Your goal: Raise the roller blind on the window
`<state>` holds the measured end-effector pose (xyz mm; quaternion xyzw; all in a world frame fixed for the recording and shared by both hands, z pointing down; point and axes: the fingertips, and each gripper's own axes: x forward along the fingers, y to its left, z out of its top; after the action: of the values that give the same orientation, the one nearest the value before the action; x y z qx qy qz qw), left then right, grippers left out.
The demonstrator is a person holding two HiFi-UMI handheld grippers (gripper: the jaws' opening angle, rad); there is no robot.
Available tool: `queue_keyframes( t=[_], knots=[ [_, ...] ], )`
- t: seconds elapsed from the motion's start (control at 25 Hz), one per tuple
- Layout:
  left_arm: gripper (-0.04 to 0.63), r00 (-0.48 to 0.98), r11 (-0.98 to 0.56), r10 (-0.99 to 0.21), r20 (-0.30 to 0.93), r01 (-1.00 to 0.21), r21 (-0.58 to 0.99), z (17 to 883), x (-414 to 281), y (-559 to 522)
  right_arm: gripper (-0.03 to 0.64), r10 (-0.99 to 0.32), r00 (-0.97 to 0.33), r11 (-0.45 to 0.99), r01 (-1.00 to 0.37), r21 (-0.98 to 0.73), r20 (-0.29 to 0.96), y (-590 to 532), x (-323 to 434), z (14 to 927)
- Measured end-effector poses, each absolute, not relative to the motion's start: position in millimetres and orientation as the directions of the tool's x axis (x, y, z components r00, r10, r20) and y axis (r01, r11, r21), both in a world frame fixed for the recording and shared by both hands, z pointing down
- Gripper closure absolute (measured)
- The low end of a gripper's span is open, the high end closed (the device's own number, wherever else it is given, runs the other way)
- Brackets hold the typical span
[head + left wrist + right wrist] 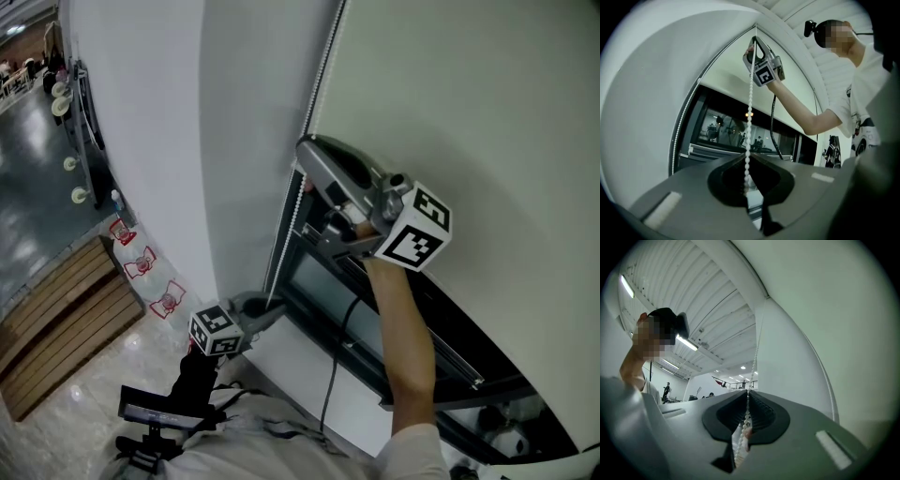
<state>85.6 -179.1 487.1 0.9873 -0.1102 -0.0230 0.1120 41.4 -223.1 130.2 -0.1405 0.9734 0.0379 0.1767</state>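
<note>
Window (pixel 323 281); bead chain (pixel 753 363) within right gripper (pixel 746 394)

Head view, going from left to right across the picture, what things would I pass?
Wooden slats → left gripper → right gripper → blind.

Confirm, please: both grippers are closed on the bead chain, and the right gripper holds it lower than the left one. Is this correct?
One detail is wrong: the right gripper holds the bead chain higher than the left gripper, not lower. The left gripper view shows it further up the chain. Both are closed on it.
</note>
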Motion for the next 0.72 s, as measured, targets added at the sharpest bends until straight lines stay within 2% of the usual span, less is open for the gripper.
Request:
queue_keyframes(
  t=[0.36,0.72],
  knots=[
    [0.597,0.974,-0.949,-0.225,-0.025,-0.213,0.231,486.2,85.6,-178.9,0.602,-0.318,-0.923,0.948,-0.315,-0.052,-0.216,-227.3,29.8,228.3],
    [0.597,0.975,-0.949,-0.223,-0.02,-0.212,0.234,487.3,86.0,-178.8,0.603,-0.354,-0.922,0.933,-0.337,-0.125,-0.158,-221.3,30.7,298.2]
  ],
)
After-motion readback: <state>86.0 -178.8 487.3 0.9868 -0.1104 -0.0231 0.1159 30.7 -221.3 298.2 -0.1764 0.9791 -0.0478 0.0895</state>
